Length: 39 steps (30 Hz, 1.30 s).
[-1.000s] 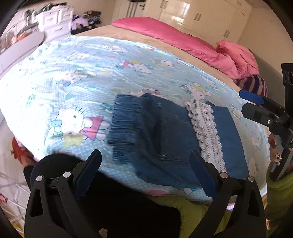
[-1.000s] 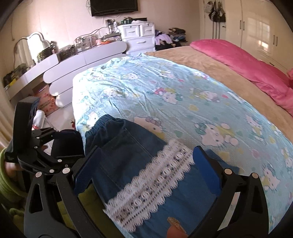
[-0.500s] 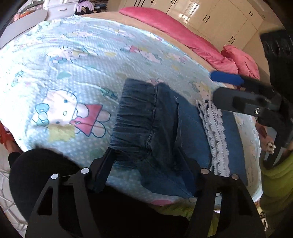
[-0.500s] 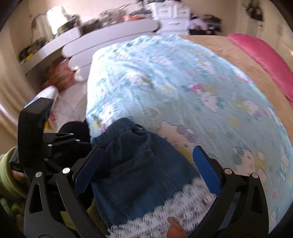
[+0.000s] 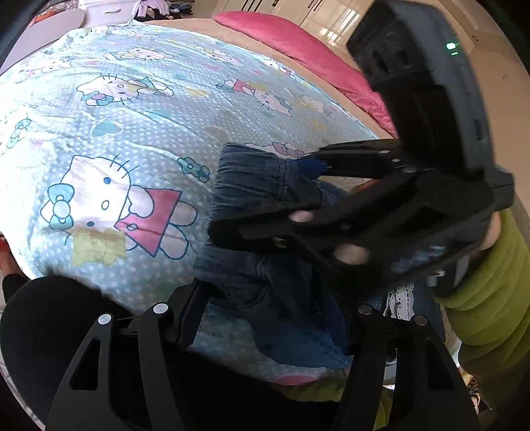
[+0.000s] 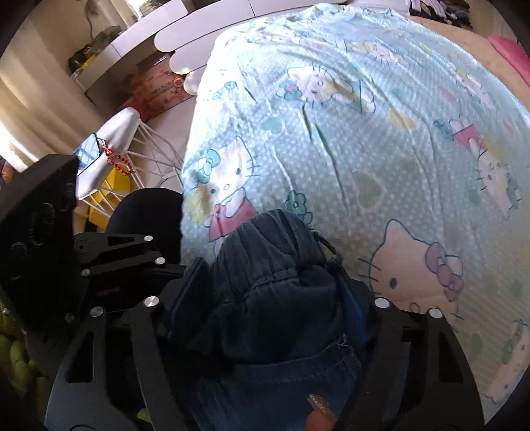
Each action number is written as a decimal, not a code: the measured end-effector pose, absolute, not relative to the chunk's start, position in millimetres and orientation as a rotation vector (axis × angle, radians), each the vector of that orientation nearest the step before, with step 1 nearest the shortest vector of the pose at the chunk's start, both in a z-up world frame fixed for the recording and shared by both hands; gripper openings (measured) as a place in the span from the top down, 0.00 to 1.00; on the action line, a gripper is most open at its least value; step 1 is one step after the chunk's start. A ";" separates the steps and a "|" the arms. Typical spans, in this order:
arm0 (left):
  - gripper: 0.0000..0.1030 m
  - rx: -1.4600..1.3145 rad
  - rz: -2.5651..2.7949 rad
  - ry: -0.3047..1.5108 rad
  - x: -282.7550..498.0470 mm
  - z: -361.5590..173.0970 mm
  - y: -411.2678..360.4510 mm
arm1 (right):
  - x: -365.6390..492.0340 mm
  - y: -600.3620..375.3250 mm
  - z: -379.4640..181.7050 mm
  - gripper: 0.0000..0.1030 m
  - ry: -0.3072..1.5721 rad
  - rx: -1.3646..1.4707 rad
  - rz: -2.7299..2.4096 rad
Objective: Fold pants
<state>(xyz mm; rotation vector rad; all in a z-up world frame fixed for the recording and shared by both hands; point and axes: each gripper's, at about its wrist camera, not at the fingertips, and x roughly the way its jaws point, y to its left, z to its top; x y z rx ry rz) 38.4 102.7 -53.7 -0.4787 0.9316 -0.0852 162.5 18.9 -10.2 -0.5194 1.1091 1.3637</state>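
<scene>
Both tools (image 6: 275, 295) (image 5: 271, 311) pinching pants (image 6: 275, 265), waistband leftward

We see soft daylight brightening the bedspread (image 5: 139, 109), glare on the wardrobe doors (image 5: 331, 20), motion blur on the right tongs (image 5: 318, 185), fisheye bending and dark vignetting at the edges.

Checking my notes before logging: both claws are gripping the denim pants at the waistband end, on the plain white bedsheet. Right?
Not quite: the bedsheet isn't plain white; the right wrist view shows light blue with cartoon cats. Both the left claw and right claw do grip the denim pants.
</scene>
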 end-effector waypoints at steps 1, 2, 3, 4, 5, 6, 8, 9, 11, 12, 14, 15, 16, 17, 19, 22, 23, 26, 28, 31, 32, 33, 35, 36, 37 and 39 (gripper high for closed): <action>0.41 -0.482 -0.087 0.927 38.7 -54.7 102.5 | 164.6 15.7 -9.1 0.52 1.110 -0.494 1.374; 0.41 -0.485 -0.090 0.923 38.7 -54.8 102.1 | 166.5 11.6 -6.5 0.56 1.112 -0.466 1.384; 0.41 -0.493 -0.094 0.916 38.1 -54.4 102.1 | 166.8 3.4 -0.3 0.62 1.099 -0.438 1.393; 0.42 -0.503 -0.097 0.912 37.8 -53.8 102.5 | 167.5 -1.9 4.2 0.67 1.085 -0.424 1.398; 0.42 -0.518 -0.106 0.904 37.4 -52.4 102.8 | 167.0 -11.3 11.8 0.68 1.065 -0.397 1.407; 0.42 -0.534 -0.122 0.891 36.8 -48.8 101.8 | 167.9 -19.2 17.7 0.69 1.053 -0.366 1.413; 0.42 -0.536 -0.149 0.868 34.6 -40.1 97.1 | 169.9 -37.5 30.1 0.69 1.027 -0.313 1.415; 0.42 -0.532 -0.157 0.859 33.8 -36.0 94.3 | 170.9 -44.3 35.3 0.69 1.016 -0.294 1.415; 0.42 -0.515 -0.193 0.837 32.7 -23.6 84.2 | 173.1 -62.6 44.8 0.69 0.996 -0.245 1.421; 0.42 -0.511 -0.207 0.831 32.8 -18.7 79.8 | 173.4 -76.0 50.4 0.69 0.978 -0.223 1.419; 0.42 -0.502 -0.248 0.822 33.9 -7.6 66.6 | 175.3 -95.1 56.9 0.69 0.956 -0.191 1.414; 0.42 -0.496 -0.260 0.821 34.4 -4.3 61.7 | 176.6 -102.4 59.0 0.69 0.948 -0.177 1.412; 0.42 -0.485 -0.276 0.816 35.4 0.9 53.8 | 178.1 -111.6 61.1 0.68 0.940 -0.165 1.404; 0.42 -0.479 -0.290 0.815 36.3 4.7 47.8 | 179.4 -122.7 63.9 0.68 0.931 -0.151 1.389; 0.42 -0.475 -0.322 0.812 38.4 11.9 35.6 | 181.3 -137.5 67.1 0.67 0.917 -0.128 1.376; 0.42 -0.463 -0.372 0.810 43.3 22.5 17.6 | 183.2 -162.5 70.4 0.62 0.894 -0.085 1.353; 0.42 -0.451 -0.387 0.808 45.7 26.3 10.7 | 184.2 -174.7 72.3 0.61 0.884 -0.054 1.341; 0.41 -0.430 -0.486 0.801 47.6 36.5 -15.3 | 189.0 -206.3 72.9 0.45 0.858 0.031 1.304; 0.39 -0.428 -0.640 0.817 45.1 37.2 -37.1 | 192.5 -235.2 69.7 0.39 0.840 0.083 1.223; 0.39 -0.384 -0.698 0.807 36.2 38.9 -49.8 | 189.6 -260.0 59.1 0.36 0.851 0.090 1.100; 0.39 -0.366 -0.670 0.799 34.5 39.7 -47.1 | 184.0 -265.0 54.6 0.35 0.852 0.057 1.050; 0.39 -0.355 -0.632 0.790 34.6 40.1 -40.5 | 180.6 -265.9 51.6 0.35 0.855 0.035 1.029; 0.39 -0.362 -0.564 0.781 40.8 38.2 -26.8 | 172.1 -264.9 45.6 0.31 0.861 -0.005 1.003; 0.39 -0.359 -0.502 0.792 44.3 34.3 -19.0 | 168.4 -261.8 41.4 0.31 0.870 -0.026 0.990; 0.39 -0.349 -0.466 0.806 47.3 32.1 -17.9 | 166.0 -258.8 37.3 0.30 0.878 -0.045 0.977; 0.39 -0.332 -0.413 0.848 54.9 19.4 -17.6 | 165.2 -248.2 27.6 0.29 0.908 -0.084 0.953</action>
